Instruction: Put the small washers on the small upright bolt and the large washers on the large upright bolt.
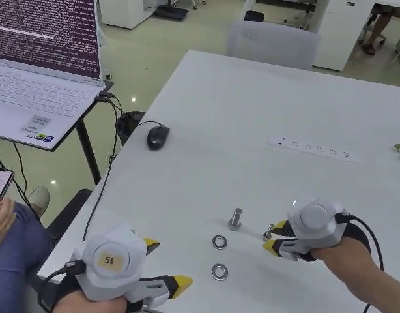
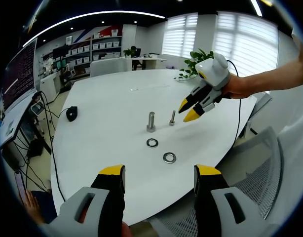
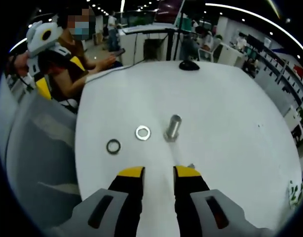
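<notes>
**Two to thread, nothing gripped**

Across the white table (image 1: pixel 252 117), no stacking done yet. At the near edge, left gripper (image 1: pixel 167 263): jaws spread wide, empty. Beside the small bolt (image 1: pixel 269 231), almost touching it, right gripper (image 1: pixel 274 236): jaws a narrow gap apart, pinching nothing visible. Just left of that, large bolt (image 1: pixel 235 218), upright and bare. In front of it, far washer (image 1: pixel 219 242), then near washer (image 1: pixel 219 271), both flat; sizes too close to call. Probably light, stiff, slick steel, apt to skate on the smooth top. Best to pinch across the rim, one jaw through the hole, then lift level.
</notes>
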`<state>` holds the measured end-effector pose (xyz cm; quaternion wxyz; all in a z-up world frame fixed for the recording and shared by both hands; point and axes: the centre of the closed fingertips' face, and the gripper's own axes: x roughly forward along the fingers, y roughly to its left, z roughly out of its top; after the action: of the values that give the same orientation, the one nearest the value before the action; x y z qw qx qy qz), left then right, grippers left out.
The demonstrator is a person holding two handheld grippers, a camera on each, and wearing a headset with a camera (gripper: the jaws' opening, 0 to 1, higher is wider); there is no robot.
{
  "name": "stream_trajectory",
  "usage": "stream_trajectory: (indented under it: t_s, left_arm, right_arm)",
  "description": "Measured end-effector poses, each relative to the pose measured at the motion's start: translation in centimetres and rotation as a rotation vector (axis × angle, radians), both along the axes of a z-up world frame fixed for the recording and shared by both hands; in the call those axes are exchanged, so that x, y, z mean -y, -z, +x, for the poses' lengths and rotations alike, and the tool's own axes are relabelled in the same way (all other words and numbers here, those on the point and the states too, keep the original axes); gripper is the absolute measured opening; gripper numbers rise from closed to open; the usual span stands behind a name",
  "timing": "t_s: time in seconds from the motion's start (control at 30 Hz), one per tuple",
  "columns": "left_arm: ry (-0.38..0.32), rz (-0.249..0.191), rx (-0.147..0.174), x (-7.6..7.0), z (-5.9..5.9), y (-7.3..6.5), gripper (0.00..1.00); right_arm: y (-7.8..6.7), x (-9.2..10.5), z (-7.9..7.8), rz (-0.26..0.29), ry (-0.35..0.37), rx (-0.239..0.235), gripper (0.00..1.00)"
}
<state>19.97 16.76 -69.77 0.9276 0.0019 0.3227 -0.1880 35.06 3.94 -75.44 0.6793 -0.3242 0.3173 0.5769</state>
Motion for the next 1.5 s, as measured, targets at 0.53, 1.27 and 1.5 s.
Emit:
stream_trajectory:
  t_s: [0.53, 1.27, 1.5]
  left_arm:
    - [0.004, 0.0, 0.01, 0.3, -0.3, -0.3, 0.55]
    - [0.013, 0.001, 0.0, 0.8, -1.4, 0.1, 0.55]
    - [0.008, 0.001, 0.001, 0.7, -1.4, 0.0, 0.55]
  right_arm:
    - [0.4, -4.7, -5.2, -0.019, -0.213, -0.054, 0.39]
    - [5.1, -6.4, -8.5, -0.17, -0.389, -0.087, 0.36]
    - [6.9, -6.4, -8.5, -0.229, -0.43, -0.079, 0.36]
